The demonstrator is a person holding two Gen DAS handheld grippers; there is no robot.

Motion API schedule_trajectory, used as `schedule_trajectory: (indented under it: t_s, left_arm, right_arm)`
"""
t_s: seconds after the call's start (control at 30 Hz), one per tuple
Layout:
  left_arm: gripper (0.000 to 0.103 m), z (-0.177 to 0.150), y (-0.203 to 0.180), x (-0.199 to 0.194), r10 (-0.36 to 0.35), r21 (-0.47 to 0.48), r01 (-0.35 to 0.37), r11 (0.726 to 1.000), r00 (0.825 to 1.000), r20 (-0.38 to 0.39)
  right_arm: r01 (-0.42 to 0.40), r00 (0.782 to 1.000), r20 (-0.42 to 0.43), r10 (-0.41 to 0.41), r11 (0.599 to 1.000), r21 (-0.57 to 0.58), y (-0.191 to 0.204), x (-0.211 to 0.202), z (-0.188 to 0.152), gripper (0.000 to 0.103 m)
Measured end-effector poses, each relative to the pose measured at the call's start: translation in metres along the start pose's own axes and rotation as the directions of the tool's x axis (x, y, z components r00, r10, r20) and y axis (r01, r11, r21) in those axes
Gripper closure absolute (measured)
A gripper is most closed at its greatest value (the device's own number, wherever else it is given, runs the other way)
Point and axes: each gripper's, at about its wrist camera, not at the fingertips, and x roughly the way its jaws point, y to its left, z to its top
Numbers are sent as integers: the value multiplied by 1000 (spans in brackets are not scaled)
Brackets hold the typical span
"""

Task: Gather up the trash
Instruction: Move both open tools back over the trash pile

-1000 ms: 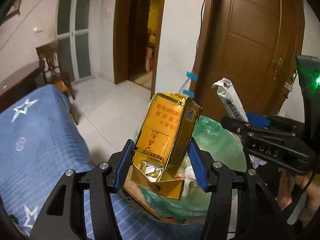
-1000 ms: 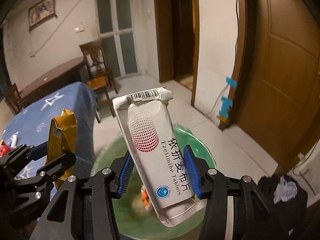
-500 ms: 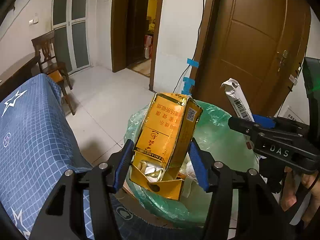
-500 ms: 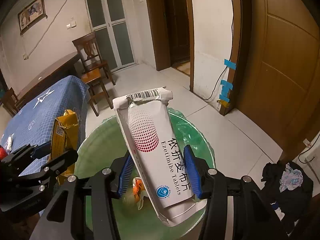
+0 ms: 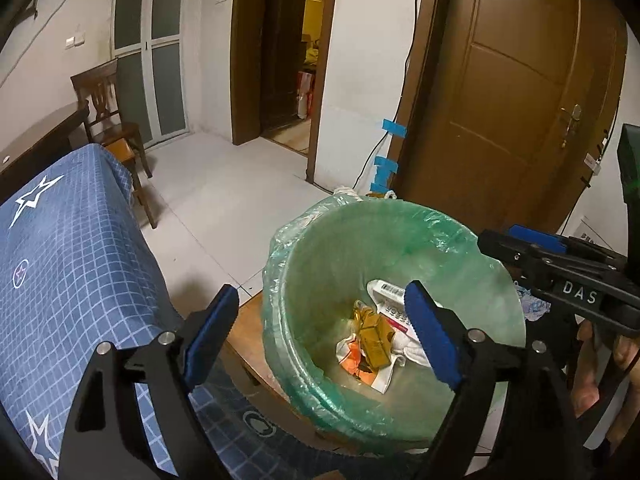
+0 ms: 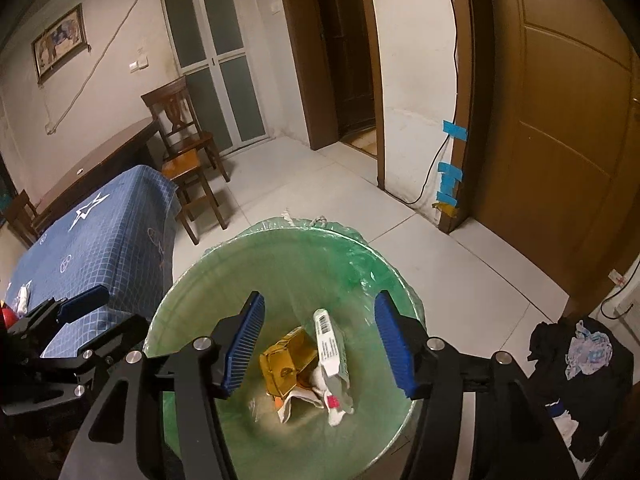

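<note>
A bin lined with a green bag (image 5: pixel 360 216) (image 6: pixel 280 236) stands below both grippers. At its bottom lie a gold cigarette box (image 5: pixel 374 338) (image 6: pixel 286 364) and a white tablet box (image 5: pixel 390 304) (image 6: pixel 330 342), among other scraps. My left gripper (image 5: pixel 320 328) hangs over the bin's near rim, its jaws opening and nothing between them. My right gripper (image 6: pixel 320 344) is above the bin's middle, its jaws also opening and empty. In the left wrist view the right gripper (image 5: pixel 560 268) shows at the right edge, held by a hand (image 5: pixel 588 372).
A table with a blue star-patterned cloth (image 5: pixel 60 260) (image 6: pixel 100 232) stands left of the bin. Wooden chairs (image 6: pixel 188 148) sit behind it. A brown door (image 5: pixel 512 92) and an open doorway (image 5: pixel 288 52) are beyond. Dark clothes (image 6: pixel 576 364) lie at the right.
Both grippers opened and let go: the gold box and the white tablet box dropped into the bin. The right gripper sank a little.
</note>
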Motion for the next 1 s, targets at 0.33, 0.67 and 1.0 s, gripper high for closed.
schedule_trajectory:
  t_s: [0.33,0.67,1.0]
  left_arm:
    - [22,-12,11,-31,-1,-3,1,1000,1000,30]
    - [22,-47,76,-124,55,-81,-46,996,991,121]
    - [22,-105,186,-220,230,-299,-180,937,963,143]
  right_arm:
    - [-30,998,47,31,999,-38,23,-26,-12,43]
    - [-210,970,83,228,961,-182,120,-66,-47,38]
    - [-368,921,18,388,885,-285,223,-86,-76,30]
